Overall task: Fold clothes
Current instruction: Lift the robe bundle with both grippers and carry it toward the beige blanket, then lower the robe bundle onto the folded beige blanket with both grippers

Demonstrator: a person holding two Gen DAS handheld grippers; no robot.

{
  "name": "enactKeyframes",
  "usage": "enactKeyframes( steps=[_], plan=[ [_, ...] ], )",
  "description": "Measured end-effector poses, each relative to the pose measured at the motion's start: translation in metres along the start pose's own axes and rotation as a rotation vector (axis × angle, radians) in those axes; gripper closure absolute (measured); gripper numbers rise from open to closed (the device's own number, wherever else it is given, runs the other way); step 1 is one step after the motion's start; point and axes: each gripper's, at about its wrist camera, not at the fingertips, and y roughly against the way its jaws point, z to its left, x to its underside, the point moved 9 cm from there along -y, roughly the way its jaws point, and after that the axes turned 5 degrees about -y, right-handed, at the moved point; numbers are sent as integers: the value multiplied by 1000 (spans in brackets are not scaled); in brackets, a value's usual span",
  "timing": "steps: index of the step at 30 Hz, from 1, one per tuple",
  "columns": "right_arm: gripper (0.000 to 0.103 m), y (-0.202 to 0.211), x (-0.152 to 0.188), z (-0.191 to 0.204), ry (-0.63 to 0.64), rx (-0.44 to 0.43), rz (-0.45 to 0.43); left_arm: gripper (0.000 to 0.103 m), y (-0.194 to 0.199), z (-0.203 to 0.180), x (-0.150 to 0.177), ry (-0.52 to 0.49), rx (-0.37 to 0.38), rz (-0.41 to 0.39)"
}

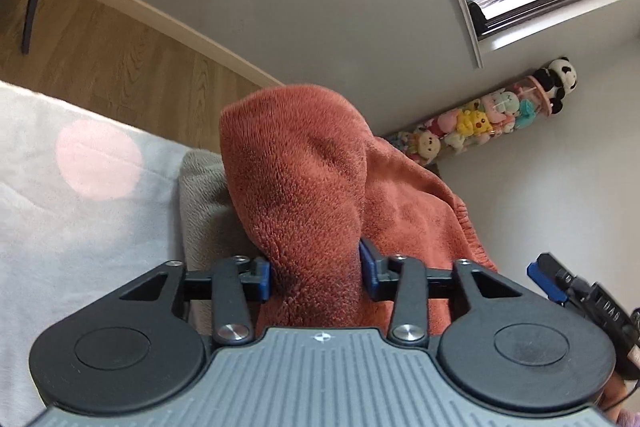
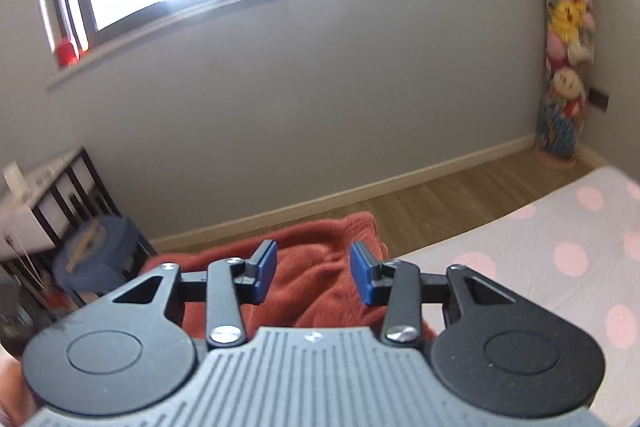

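In the left wrist view the left gripper (image 1: 316, 273) pinches a thick fold of the rust-red fleece garment (image 1: 304, 179), which stands upright at centre frame, long axis running bottom to top, while the right gripper (image 2: 313, 273) hangs spread above the same fleece, gripping nothing.

A bunched garment (image 1: 296, 187) stands up between the pads of the left tool (image 1: 316, 273), with a folded towel (image 1: 204, 203) on the bed (image 1: 80, 227) to its left. In the right wrist view the garment lies under and ahead of the right tool (image 2: 313, 273), the bed on its right.
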Motion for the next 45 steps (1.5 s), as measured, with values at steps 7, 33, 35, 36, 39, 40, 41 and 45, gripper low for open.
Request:
enactKeyframes(
  steps=[7,33,35,36,39,40,41,45],
  plan=[
    [69,-26,62,-56,-271,144,20,62,39,-14,-28,-176,-2,-131],
    [72,-9,50,-76,-455,65,-127,62,-7,-36,-20,-593,-127,9],
    [72,-1,47,-54,-326,70,-133,61,9,-58,-7,-640,-94,-6],
    [72,2,48,-41,-258,73,-133,61,16,-69,4,-662,-70,-1],
    [71,11,57,-7,-60,95,-129,61,29,-93,47,-734,-6,39],
    [70,9,63,-2,-12,106,-122,61,29,-98,63,-772,-1,55],
    [69,7,68,0,13,109,-111,61,28,-100,80,-812,-4,70],
    [65,-15,91,-17,31,126,-66,63,6,-81,122,-826,-61,141]
  ],
)
